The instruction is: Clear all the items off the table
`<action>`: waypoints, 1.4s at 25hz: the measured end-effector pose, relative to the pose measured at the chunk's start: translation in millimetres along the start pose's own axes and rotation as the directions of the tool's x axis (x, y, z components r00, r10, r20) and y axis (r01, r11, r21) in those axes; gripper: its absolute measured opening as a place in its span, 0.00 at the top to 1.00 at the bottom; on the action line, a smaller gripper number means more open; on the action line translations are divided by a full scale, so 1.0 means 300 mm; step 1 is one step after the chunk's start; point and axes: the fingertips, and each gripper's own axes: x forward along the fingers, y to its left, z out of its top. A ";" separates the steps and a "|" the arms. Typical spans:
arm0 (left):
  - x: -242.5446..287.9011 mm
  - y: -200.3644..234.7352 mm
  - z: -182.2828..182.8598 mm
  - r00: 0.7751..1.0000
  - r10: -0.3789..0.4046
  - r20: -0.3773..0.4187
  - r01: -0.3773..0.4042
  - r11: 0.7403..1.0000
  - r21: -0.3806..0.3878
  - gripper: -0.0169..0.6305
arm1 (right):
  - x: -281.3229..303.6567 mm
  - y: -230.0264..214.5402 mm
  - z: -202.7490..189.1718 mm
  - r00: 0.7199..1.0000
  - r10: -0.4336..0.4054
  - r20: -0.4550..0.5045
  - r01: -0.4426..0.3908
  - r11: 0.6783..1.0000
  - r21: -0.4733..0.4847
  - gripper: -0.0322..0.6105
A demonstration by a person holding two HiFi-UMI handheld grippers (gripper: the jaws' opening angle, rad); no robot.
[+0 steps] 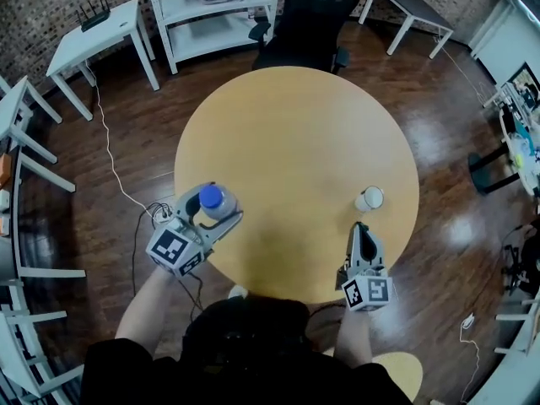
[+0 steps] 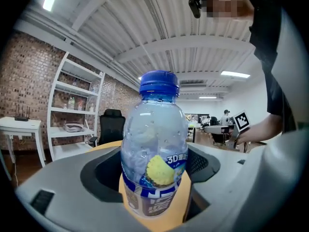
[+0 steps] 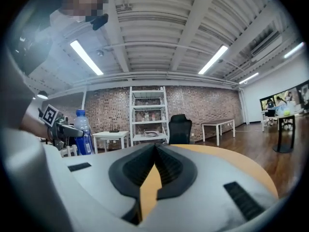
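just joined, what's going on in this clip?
A person is clearing a round table with a handheld tool in each hand. The left tool is clamped on a blue-capped water bottle at the table's near left edge. The right tool is shut and empty, pointing at a white cup, the only other item on the table, without touching it.

Most of the table lay open — only the cup stood on it, just ahead of the right gripper; the held bottle hung above the near-left rim. A chair stood close behind the far edge
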 end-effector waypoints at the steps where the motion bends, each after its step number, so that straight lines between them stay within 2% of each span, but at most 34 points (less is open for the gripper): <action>1: -0.019 -0.007 -0.017 0.999 -0.032 -0.006 0.032 0.999 -0.007 0.42 | -0.031 0.033 -0.024 1.000 -0.016 0.000 0.016 1.000 0.010 0.94; 5: -0.026 -0.053 -0.090 0.988 -0.148 -0.041 0.146 0.989 -0.027 0.42 | -0.161 0.116 -0.099 0.995 -0.104 -0.008 0.104 0.991 0.084 0.94; 8: 0.024 -0.163 -0.109 0.966 -0.256 -0.040 0.254 0.966 -0.037 0.42 | -0.327 0.085 -0.141 0.979 -0.202 -0.038 0.204 0.977 0.061 0.94; 11: 0.072 -0.302 -0.099 0.926 -0.376 -0.025 0.376 0.926 -0.027 0.42 | -0.511 0.009 -0.147 0.944 -0.329 -0.037 0.330 0.943 0.034 0.94; 14: 0.116 -0.417 -0.081 0.887 -0.461 -0.018 0.460 0.887 -0.019 0.42 | -0.666 -0.045 -0.113 0.893 -0.450 0.017 0.449 0.892 0.058 0.94; 17: 0.178 -0.510 -0.073 0.848 -0.530 0.012 0.530 0.848 -0.020 0.42 | -0.778 -0.038 -0.093 0.850 -0.524 0.049 0.521 0.851 0.062 0.94; 18: 0.197 -0.562 -0.074 0.829 -0.560 0.012 0.560 0.828 -0.028 0.42 | -0.823 -0.033 -0.090 0.840 -0.541 0.048 0.539 0.841 0.048 0.94; 20: 0.233 -0.707 -0.070 0.767 -0.641 0.005 0.641 0.767 -0.032 0.42 | -0.958 -0.042 -0.080 0.800 -0.598 0.055 0.598 0.801 0.024 0.94; 22: 0.261 -0.880 -0.042 0.690 -0.723 0.028 0.724 0.690 -0.023 0.42 | -1.138 -0.066 -0.072 0.730 -0.679 0.072 0.679 0.733 0.029 0.94; 24: 0.261 -1.040 -0.019 0.628 -0.775 0.061 0.778 0.627 -0.037 0.42 | -1.314 -0.084 -0.074 0.659 -0.748 0.073 0.747 0.663 0.046 0.94; 26: 0.244 -1.179 -0.026 0.587 -0.808 0.055 0.810 0.584 -0.056 0.42 | -1.472 -0.090 -0.073 0.592 -0.802 0.072 0.800 0.596 0.062 0.94; 28: 0.224 -1.306 -0.032 0.542 -0.840 0.042 0.840 0.539 -0.058 0.42 | -1.606 -0.089 -0.065 0.540 -0.837 0.090 0.835 0.546 0.069 0.94; 31: 0.195 -1.477 -0.031 0.475 -0.879 0.037 0.880 0.473 -0.044 0.42 | -1.771 -0.083 -0.064 0.484 -0.869 0.108 0.868 0.492 0.072 0.94; 33: 0.177 -1.582 -0.033 0.441 -0.896 0.042 0.897 0.439 -0.048 0.42 | -1.887 -0.077 -0.090 0.447 -0.888 0.107 0.887 0.455 0.075 0.94; 35: 0.164 -1.687 -0.033 0.409 -0.911 0.054 0.912 0.405 -0.072 0.42 | -2.014 -0.074 -0.130 0.396 -0.912 0.104 0.910 0.405 0.085 0.94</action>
